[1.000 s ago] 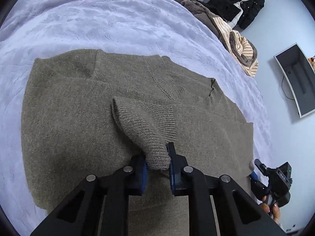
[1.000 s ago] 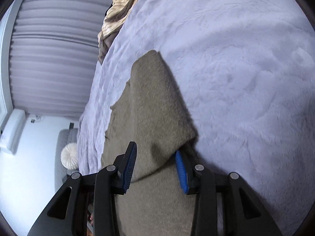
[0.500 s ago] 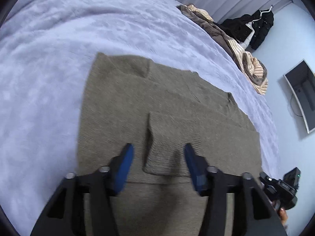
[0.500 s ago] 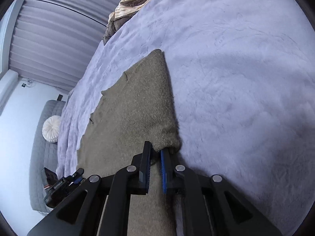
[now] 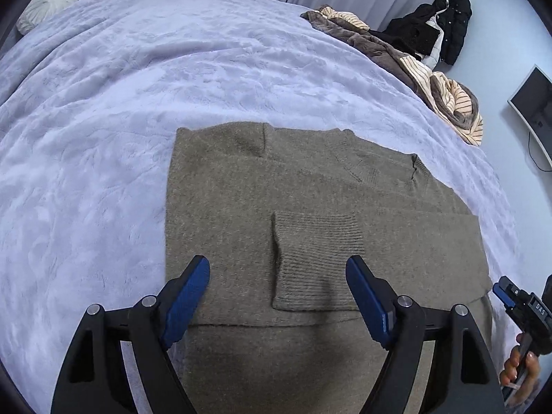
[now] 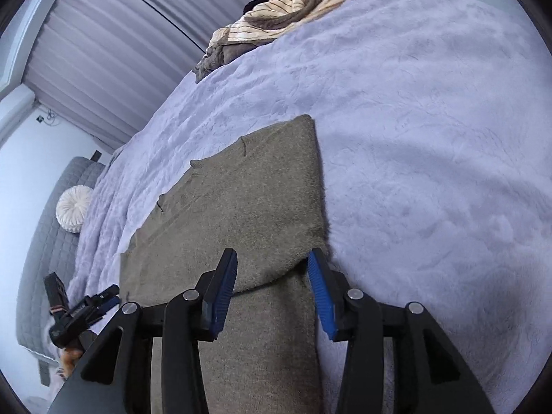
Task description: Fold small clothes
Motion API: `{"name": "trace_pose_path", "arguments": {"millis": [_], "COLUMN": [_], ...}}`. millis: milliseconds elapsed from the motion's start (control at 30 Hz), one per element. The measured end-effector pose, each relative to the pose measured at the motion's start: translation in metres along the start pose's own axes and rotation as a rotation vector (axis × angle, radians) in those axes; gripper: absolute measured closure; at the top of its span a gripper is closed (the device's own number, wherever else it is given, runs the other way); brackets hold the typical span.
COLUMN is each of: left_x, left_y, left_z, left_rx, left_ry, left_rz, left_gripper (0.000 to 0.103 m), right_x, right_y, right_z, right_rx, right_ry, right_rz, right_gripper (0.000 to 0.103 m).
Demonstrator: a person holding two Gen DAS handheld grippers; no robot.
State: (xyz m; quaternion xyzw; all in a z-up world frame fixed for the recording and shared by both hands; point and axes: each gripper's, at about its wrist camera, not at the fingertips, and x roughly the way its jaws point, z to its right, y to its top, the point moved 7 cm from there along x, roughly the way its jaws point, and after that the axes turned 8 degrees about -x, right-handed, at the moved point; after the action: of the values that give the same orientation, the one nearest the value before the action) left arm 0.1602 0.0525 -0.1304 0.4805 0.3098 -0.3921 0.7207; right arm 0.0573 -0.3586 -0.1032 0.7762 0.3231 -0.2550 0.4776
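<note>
An olive-brown knit sweater [image 5: 276, 186] lies flat on the lavender bedspread [image 5: 138, 69], with both sleeves folded in across its body. A ribbed sleeve cuff [image 5: 317, 262] rests on top, just ahead of my left gripper [image 5: 279, 286], which is open and empty above it. In the right wrist view the sweater [image 6: 241, 207] runs away from me. My right gripper [image 6: 272, 279] is open over the folded side edge of the sweater and holds nothing. The right gripper also shows at the left wrist view's right edge [image 5: 517, 303].
A heap of striped and brown clothes [image 5: 431, 79] lies at the bed's far right edge, with a black jacket [image 5: 445, 31] hanging behind. A round white cushion [image 6: 74, 208] sits by the grey headboard. A monitor [image 5: 534, 103] is on the wall.
My left gripper let go of the sleeve cuff, opened wide and drew back. My right gripper shut on the sweater's side edge, then opened again and released it.
</note>
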Motion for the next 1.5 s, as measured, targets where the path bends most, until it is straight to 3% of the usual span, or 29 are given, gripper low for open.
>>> {"name": "trace_pose_path", "arguments": {"millis": [100, 167, 267, 300, 367, 467, 567, 633, 667, 700, 800, 933, 967, 1000, 1033, 1067, 1233, 1367, 1500], "left_x": [0.004, 0.011, 0.028, 0.035, 0.032, 0.020, 0.000, -0.009, -0.011, -0.011, -0.005, 0.005, 0.006, 0.007, 0.010, 0.010, 0.012, 0.000, -0.021], "left_y": [0.003, 0.001, -0.006, -0.011, -0.014, -0.015, -0.014, -0.013, -0.013, -0.013, -0.016, -0.021, -0.020, -0.018, -0.018, -0.017, -0.017, -0.017, -0.011], "left_z": [0.015, 0.023, 0.017, 0.009, -0.001, -0.011, -0.023, -0.035, -0.041, -0.050, -0.074, -0.083, -0.080, -0.074, -0.067, -0.065, -0.071, -0.086, -0.084], "left_rx": [0.053, 0.091, 0.131, 0.135, 0.128, 0.140, 0.111, 0.065, 0.037, 0.002, -0.087, -0.176, -0.180, -0.171, -0.156, -0.143, -0.081, -0.151, -0.114], "left_ry": [0.043, 0.069, 0.165, 0.190, 0.158, 0.143, 0.098, 0.060, 0.042, 0.028, 0.028, -0.049, -0.059, -0.074, -0.081, -0.056, 0.028, 0.015, 0.038], "left_rz": [0.022, 0.023, 0.019, 0.000, 0.019, 0.010, 0.014, 0.007, -0.003, -0.017, -0.056, -0.096, -0.095, -0.098, -0.122, -0.125, -0.079, -0.051, -0.010], "left_gripper": [0.022, 0.022, 0.022, 0.022, 0.020, 0.020, 0.020, 0.020, 0.020, 0.020, 0.020, 0.021, 0.025, 0.057, 0.077, 0.077, 0.076, 0.073, 0.073], "right_x": [0.006, 0.015, 0.039, 0.047, 0.051, 0.041, 0.023, 0.009, 0.005, 0.002, 0.007, 0.014, 0.019, 0.025, 0.032, 0.036, 0.036, 0.037, 0.012], "right_y": [0.010, 0.015, 0.013, 0.008, 0.003, 0.000, 0.001, 0.004, 0.005, 0.004, -0.005, -0.005, -0.004, -0.003, -0.003, -0.004, -0.001, -0.006, -0.005], "right_z": [-0.015, -0.022, -0.015, -0.008, 0.002, 0.008, 0.010, 0.019, 0.024, 0.032, 0.051, 0.052, 0.049, 0.045, 0.039, 0.034, 0.025, 0.034, 0.035], "right_rx": [-0.067, -0.097, -0.126, -0.124, -0.111, -0.083, -0.050, 0.009, 0.040, 0.084, 0.208, 0.260, 0.263, 0.262, 0.247, 0.222, 0.016, 0.053, 0.064], "right_ry": [-0.031, -0.042, -0.116, -0.141, -0.138, -0.100, -0.021, 0.024, 0.036, 0.044, 0.098, 0.171, 0.183, 0.187, 0.176, 0.158, -0.030, -0.001, -0.049], "right_rz": [-0.010, -0.031, -0.104, -0.130, -0.124, -0.107, -0.078, -0.029, -0.013, -0.006, -0.027, -0.038, -0.055, -0.073, -0.106, -0.132, -0.142, -0.143, -0.095], "right_gripper": [0.061, 0.080, 0.082, 0.088, 0.094, 0.095, 0.088, 0.075, 0.056, 0.043, 0.043, 0.043, 0.046, 0.058, 0.072, 0.087, 0.087, 0.086, 0.082]}}
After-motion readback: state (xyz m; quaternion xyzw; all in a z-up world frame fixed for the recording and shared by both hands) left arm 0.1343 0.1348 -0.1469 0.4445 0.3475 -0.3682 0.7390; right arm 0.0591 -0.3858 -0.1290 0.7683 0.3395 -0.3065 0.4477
